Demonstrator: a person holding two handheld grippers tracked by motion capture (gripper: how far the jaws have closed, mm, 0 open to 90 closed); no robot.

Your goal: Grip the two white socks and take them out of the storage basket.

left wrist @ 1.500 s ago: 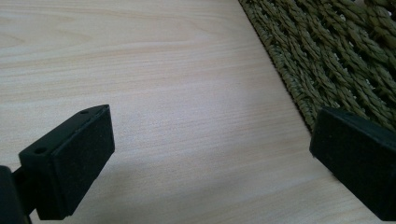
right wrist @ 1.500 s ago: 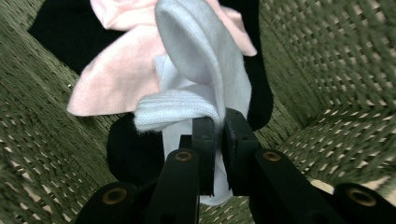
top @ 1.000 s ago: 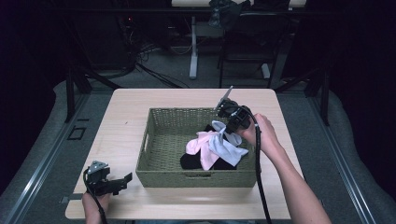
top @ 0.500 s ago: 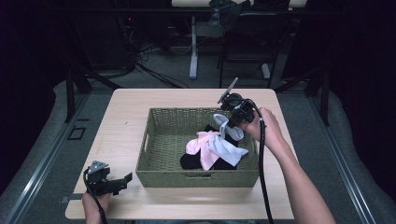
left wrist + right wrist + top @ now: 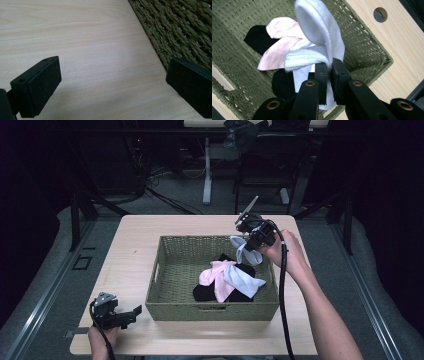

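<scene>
The right gripper (image 5: 248, 242) pinches a white sock (image 5: 318, 42) above the basket (image 5: 170, 307), probably lifting it clear of the pile. The left gripper (image 5: 131, 313) rests spread on the table (image 5: 135, 245), idle.

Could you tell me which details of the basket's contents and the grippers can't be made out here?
- High view: the black garment in the woven green basket is mostly hidden under the pink sock.
- Right gripper view: the white sock's pinched part is hidden between the fingers.
- Left gripper view: the basket is cut off by the frame edge.
</scene>
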